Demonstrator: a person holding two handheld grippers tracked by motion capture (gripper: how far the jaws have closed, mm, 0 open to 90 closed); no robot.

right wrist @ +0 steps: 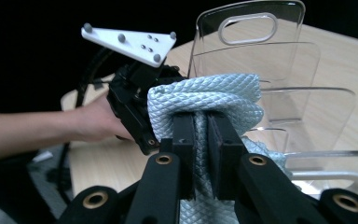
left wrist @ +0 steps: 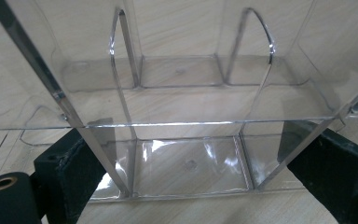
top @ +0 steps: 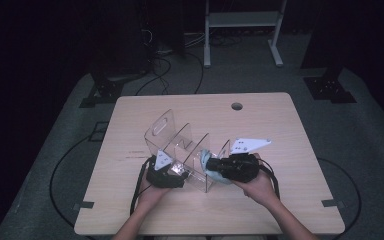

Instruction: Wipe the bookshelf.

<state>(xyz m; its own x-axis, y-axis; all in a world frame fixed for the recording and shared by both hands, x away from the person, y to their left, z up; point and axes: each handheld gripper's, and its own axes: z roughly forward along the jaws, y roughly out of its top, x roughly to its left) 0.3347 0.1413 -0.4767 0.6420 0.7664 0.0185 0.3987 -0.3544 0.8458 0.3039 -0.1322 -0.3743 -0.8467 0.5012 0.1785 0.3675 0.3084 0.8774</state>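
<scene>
Table (top: 280, 200) carries a clear plastic organizer (top: 180, 142) with upright dividers. It sits directly ahead of the left gripper (top: 166, 172) and just to the left of the right gripper (top: 232, 167).

Risks, my read:
- Organizer is light and see-through. If the cloth drags on a divider, the whole thing can tip or slide. The left side is the only thing bracing it.
- Left gripper view: the black jaws stand wide, one either side of the organizer's near end (left wrist: 186, 163). Can't tell whether the pads actually press the walls. If they don't, there's no real brace.
- Divider edges are hard to see. The right gripper can clip one on the way in, since the slots look narrow next to the bunched cloth.
- Cloth is pinched in a fold, with loose ends hanging. A loose end can snag a divider top and pull out of the grip, or wipe one face and miss the next.

Right gripper (right wrist: 200, 135): jaws closed tight on a light blue woven cloth (right wrist: 214, 98). The cloth bulges over the tips and hangs below them, so the hold looks firm. In the high view the cloth (top: 211, 167) sits at the front of the right gripper, touching or nearly touching the organizer's right end wall; can't tell which.

Left gripper: wide open around the organizer's end; contact unclear.

Smallest item: the cutout handle (right wrist: 247, 28) in the tall end panel, on the far side from the right gripper, untouched.
</scene>
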